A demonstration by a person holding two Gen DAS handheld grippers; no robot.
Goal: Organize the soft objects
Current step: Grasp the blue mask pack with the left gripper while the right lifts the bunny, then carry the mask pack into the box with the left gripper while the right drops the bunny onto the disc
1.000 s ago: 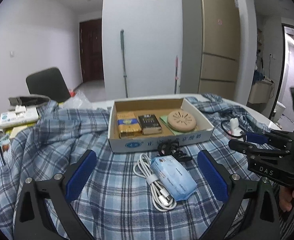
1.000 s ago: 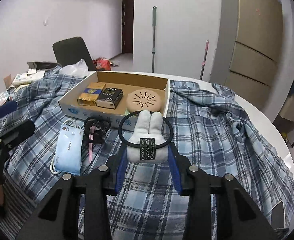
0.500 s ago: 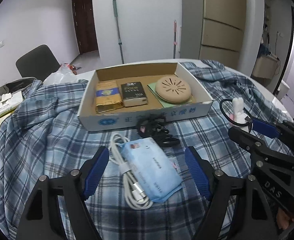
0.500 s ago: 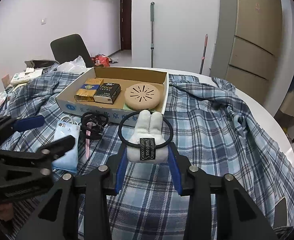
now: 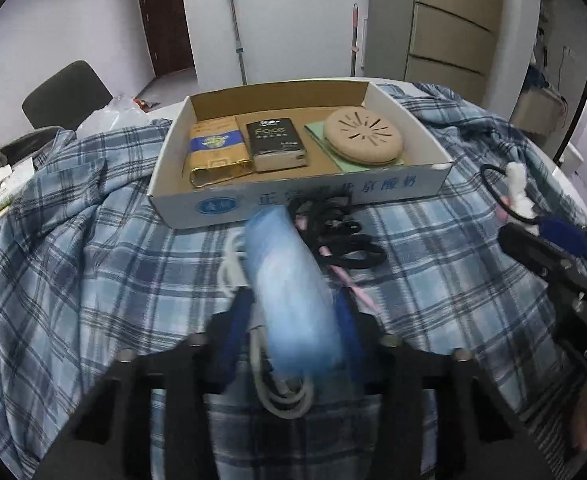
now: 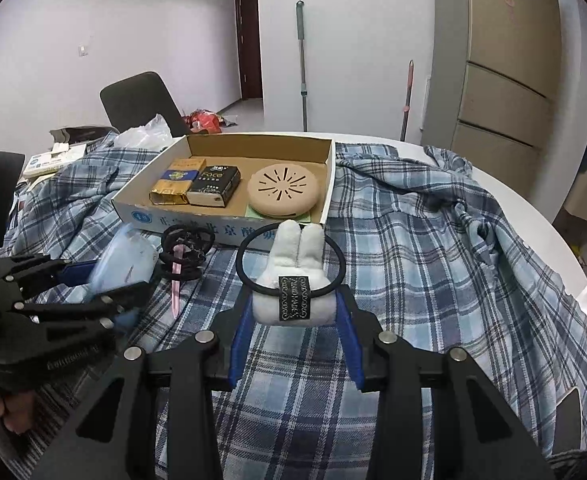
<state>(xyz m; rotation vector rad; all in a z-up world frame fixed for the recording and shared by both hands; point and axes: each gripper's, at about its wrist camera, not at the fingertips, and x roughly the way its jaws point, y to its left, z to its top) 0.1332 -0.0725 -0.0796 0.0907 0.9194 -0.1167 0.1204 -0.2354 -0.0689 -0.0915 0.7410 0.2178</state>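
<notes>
My left gripper (image 5: 293, 312) is shut on a light blue face mask pack (image 5: 293, 288), lifted off the plaid cloth; it also shows in the right wrist view (image 6: 125, 256). My right gripper (image 6: 295, 320) is shut on a white plush rabbit hair tie (image 6: 293, 276) with a black elastic ring, held above the cloth; it appears at the right of the left wrist view (image 5: 513, 192). An open cardboard box (image 5: 293, 200) holds a gold pack (image 5: 215, 152), a black tissue pack (image 5: 277, 144) and a round tan disc (image 5: 363, 142).
A white coiled cable (image 5: 277, 392) lies under the mask. Black hair ties with a pink clip (image 5: 341, 240) lie in front of the box. A blue plaid shirt (image 6: 433, 248) covers the round table. A chair (image 6: 137, 100) and papers stand at the left.
My left gripper has moved forward and closed on the face mask pack, lifting it. My right gripper still holds the rabbit hair tie, almost unmoved.
</notes>
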